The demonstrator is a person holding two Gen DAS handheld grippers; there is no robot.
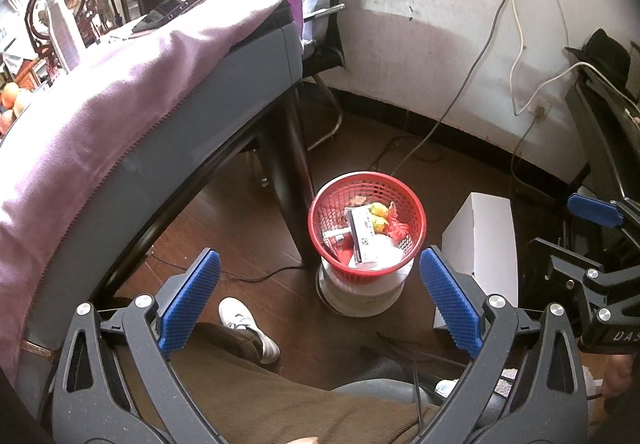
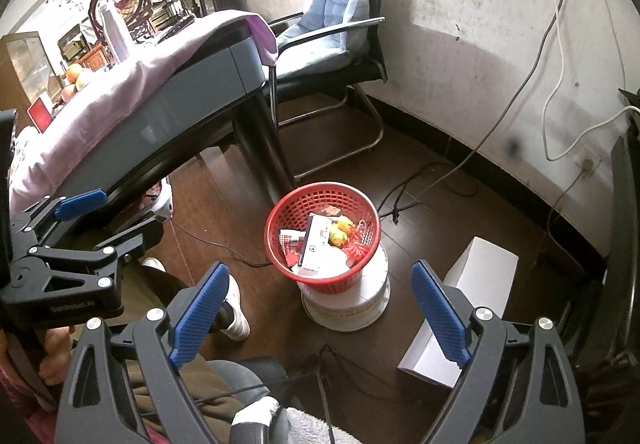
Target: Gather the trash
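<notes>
both grippers, left [image 1: 320, 308] and right [image 2: 320, 316], gape empty; red basket [image 1: 318, 222] of trash lies ahead and below, roughly centred, perhaps nearer the left.

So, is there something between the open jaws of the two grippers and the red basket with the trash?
Nothing visible is in the way. The red basket sits on a white bucket on the floor, with bare floor between it and both grippers. The white box lies to its right, the table leg to its left.
</notes>
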